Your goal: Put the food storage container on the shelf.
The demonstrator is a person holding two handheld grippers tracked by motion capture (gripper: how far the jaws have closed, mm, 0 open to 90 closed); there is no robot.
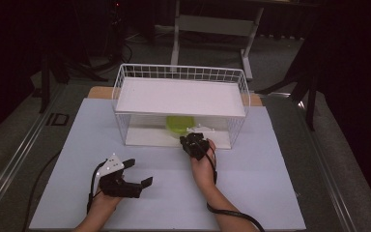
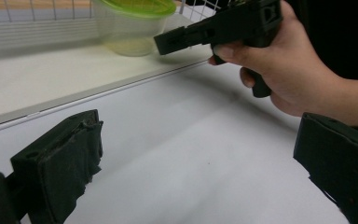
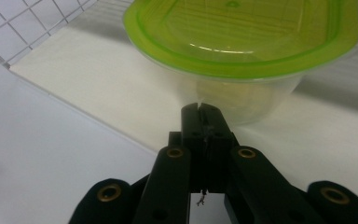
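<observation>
One clear tub [image 3: 242, 60] with a green lid [image 3: 242, 37] sits on the rack's [image 1: 181, 96] bottom shelf, near its front edge. It looks light, thin-walled and slippery; the lid's rim seems the best hold. Right gripper [image 3: 204, 112] is pressed together just before it; left gripper [image 2: 191, 172] is spread wide.

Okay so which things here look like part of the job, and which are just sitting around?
Likely in use:
- green-lidded container
- white wire rack
- right gripper, shut, at the container
- left gripper, open, resting

Just around:
- white frame behind the table
- dark stands
</observation>
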